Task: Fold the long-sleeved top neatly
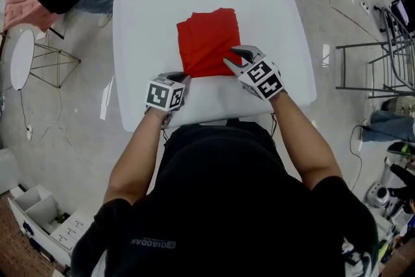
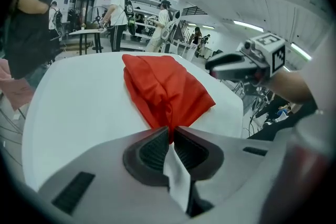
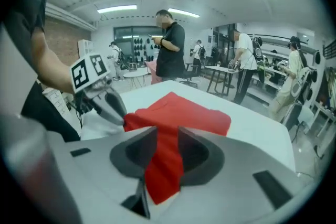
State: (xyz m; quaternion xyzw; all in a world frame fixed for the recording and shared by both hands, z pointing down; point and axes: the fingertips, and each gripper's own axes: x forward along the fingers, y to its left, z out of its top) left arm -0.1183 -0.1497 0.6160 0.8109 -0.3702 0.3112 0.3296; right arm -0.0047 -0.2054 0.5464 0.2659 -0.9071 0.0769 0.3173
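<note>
**A:** What's cut off?
**B:** The person [image 1: 227,204] covers part of the white table's [image 1: 279,23] near edge. The red top [image 1: 207,42] lies folded mid-table.

**A:** And the left gripper [image 1: 183,80]?
**B:** From the head view its tips are hard to make out. Its own view shows the jaws pinching the top's near corner.

**A:** And the right gripper [image 1: 231,56]?
**B:** Its jaws are parted. There's red cloth between them, but they aren't pressing it.

One red top [image 1: 209,42], one white table [image 1: 272,10], one left claw [image 1: 179,80], one right claw [image 1: 231,56]

White sq table [image 1: 272,16], rounded corners, red top [image 1: 207,42] folded flat on it, centre, nr front edge
</note>
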